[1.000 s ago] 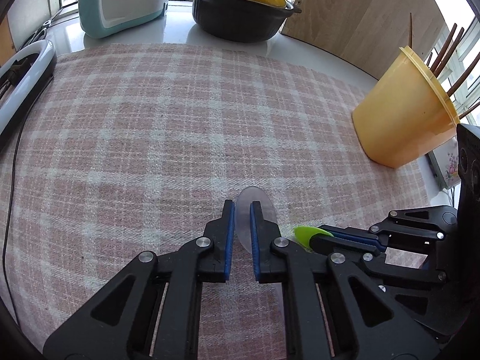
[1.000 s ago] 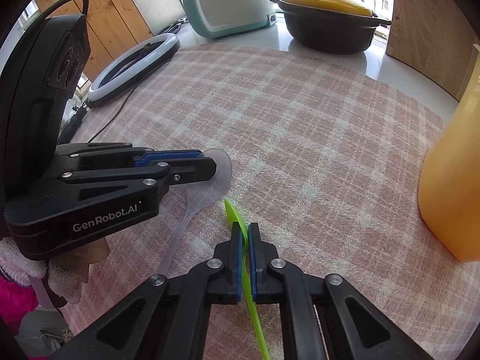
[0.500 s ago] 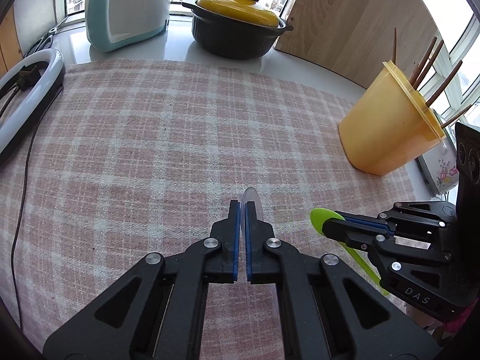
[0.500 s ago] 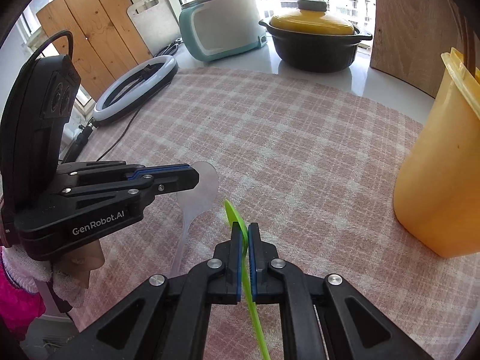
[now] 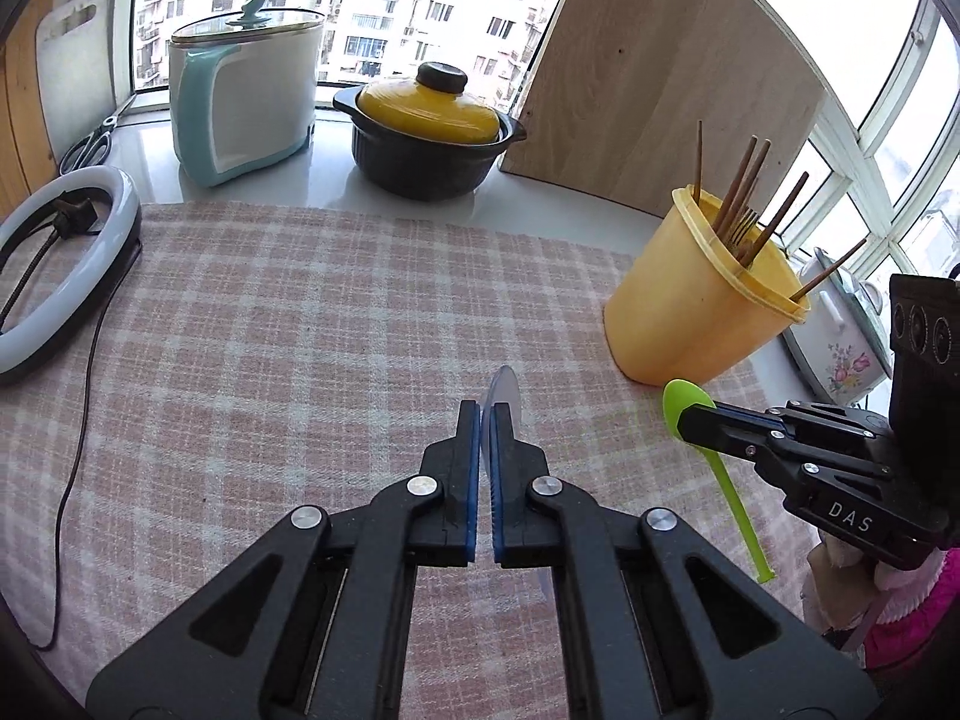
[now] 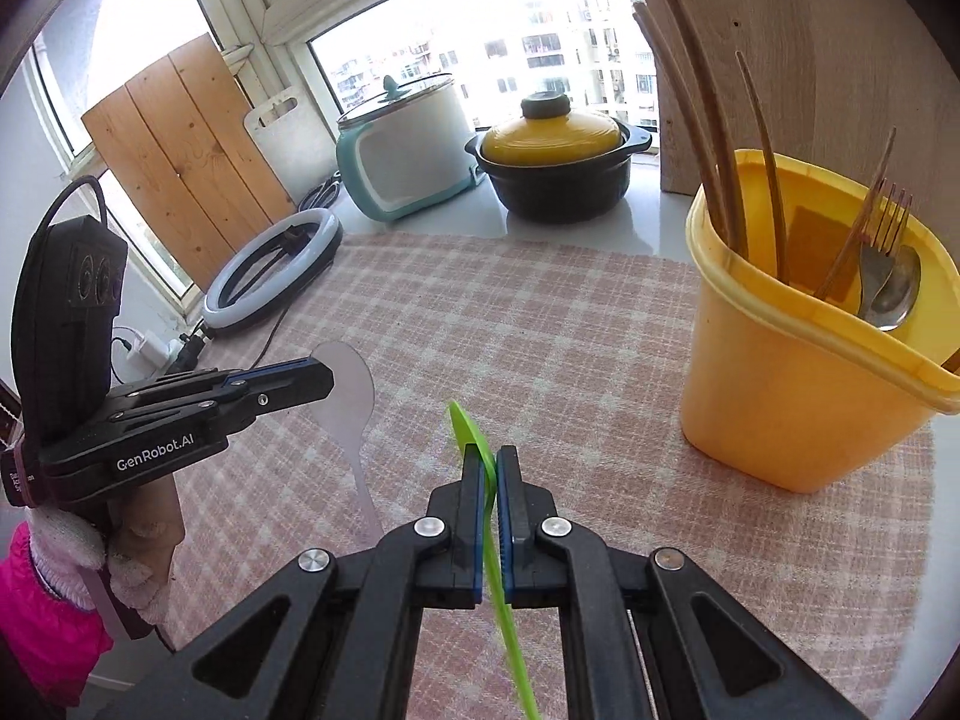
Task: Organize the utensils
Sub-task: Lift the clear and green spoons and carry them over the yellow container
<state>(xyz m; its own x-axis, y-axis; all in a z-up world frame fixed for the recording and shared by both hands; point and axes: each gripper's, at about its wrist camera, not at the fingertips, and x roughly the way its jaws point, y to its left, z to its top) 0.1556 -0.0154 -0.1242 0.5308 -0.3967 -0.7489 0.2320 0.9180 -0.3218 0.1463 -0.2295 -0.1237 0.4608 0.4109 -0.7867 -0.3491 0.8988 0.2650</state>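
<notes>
My left gripper (image 5: 485,414) is shut on a clear plastic spoon (image 5: 503,385), held above the checked cloth; it also shows in the right wrist view (image 6: 347,390). My right gripper (image 6: 491,463) is shut on a green plastic spoon (image 6: 465,427), whose bowl and handle show in the left wrist view (image 5: 685,399). A yellow utensil cup (image 6: 798,384) stands ahead to the right with chopsticks, a fork and a metal spoon in it. In the left wrist view the cup (image 5: 690,312) is ahead right, past the green spoon.
A pink checked cloth (image 5: 288,324) covers the table. A ring light (image 5: 54,276) with a cable lies at the left. A teal and white cooker (image 5: 240,102), a black pot with a yellow lid (image 5: 426,132) and a wooden board (image 5: 660,72) stand at the back.
Both grippers have risen off the cloth with their spoons and tilted up. The yellow cup now shows its open top and contents.
</notes>
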